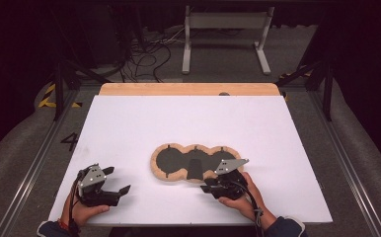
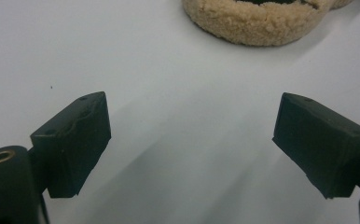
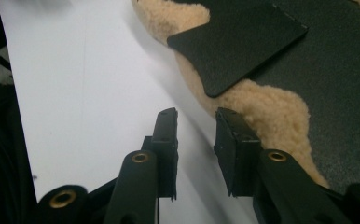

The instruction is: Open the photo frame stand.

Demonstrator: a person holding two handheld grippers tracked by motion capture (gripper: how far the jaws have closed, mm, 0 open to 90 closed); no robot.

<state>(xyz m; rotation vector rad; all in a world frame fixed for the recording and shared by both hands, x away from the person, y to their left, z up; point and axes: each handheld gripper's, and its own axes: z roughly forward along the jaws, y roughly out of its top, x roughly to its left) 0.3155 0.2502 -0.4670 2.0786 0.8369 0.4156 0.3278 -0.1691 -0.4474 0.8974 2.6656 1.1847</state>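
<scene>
One gripper sits nearer the fleece-edged mat.
Right gripper (image 1: pixel 217 183), jaws narrowly parted and empty, touches the fleece-edged mat (image 1: pixel 165 171) lying crosswise; left gripper (image 1: pixel 115 180) gapes wide, empty, apart.

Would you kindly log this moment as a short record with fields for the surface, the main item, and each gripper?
surface: white board on a wooden table
main item: tan fleecy three-lobed pad with dark insides, lying flat near the board's middle
loose part: black flap lying over the pad's fleecy rim
left gripper: jaws wide apart, nothing between them, on the board short of the pad
right gripper: jaws narrowly apart, holding nothing, at the pad's near edge
contact: neither gripper holds the pad
</scene>
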